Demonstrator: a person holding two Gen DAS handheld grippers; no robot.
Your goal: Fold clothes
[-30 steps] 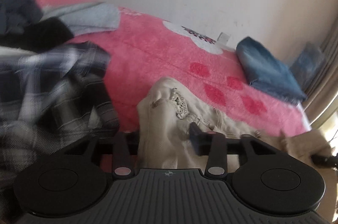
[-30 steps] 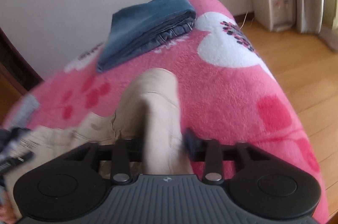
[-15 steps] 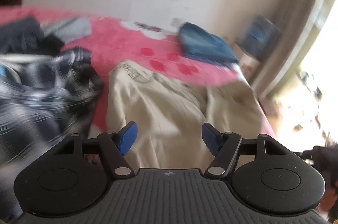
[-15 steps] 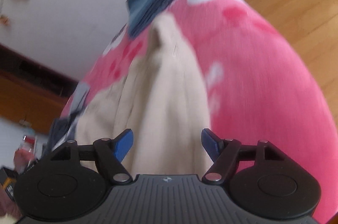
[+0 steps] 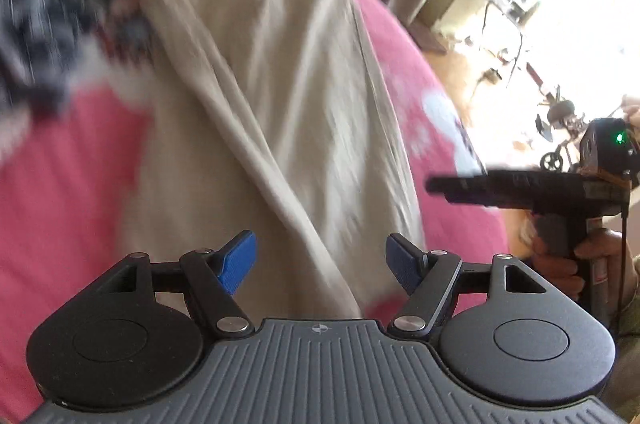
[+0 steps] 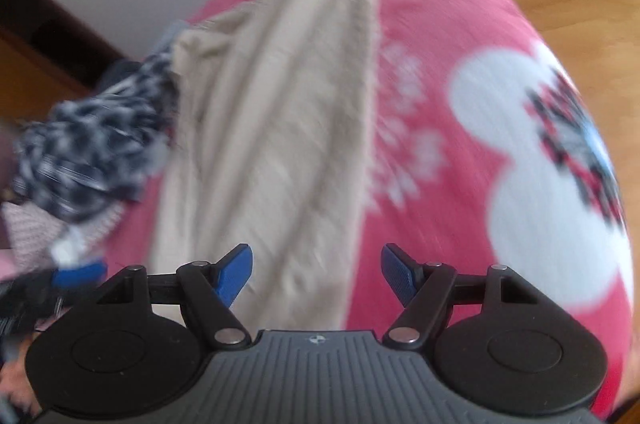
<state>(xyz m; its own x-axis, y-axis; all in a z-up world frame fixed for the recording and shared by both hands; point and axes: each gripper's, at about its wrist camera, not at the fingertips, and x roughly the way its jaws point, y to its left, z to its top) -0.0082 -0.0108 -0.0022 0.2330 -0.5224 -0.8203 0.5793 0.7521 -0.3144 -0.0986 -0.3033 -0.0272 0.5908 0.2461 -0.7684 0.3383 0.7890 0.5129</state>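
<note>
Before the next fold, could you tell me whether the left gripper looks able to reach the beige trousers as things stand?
Probably yes: the left gripper is open, with the beige trousers lying flat on the pink blanket directly ahead and nothing between them.

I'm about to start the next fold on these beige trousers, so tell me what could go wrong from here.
1. The beige trousers lie creased and skewed on the pink blanket; folding now may lock in wrinkles.
2. The checked shirt touches their far end and could get dragged along.
3. Both the left gripper and right gripper have open jaws and hold nothing; a shallow pinch may catch only one layer.
</note>
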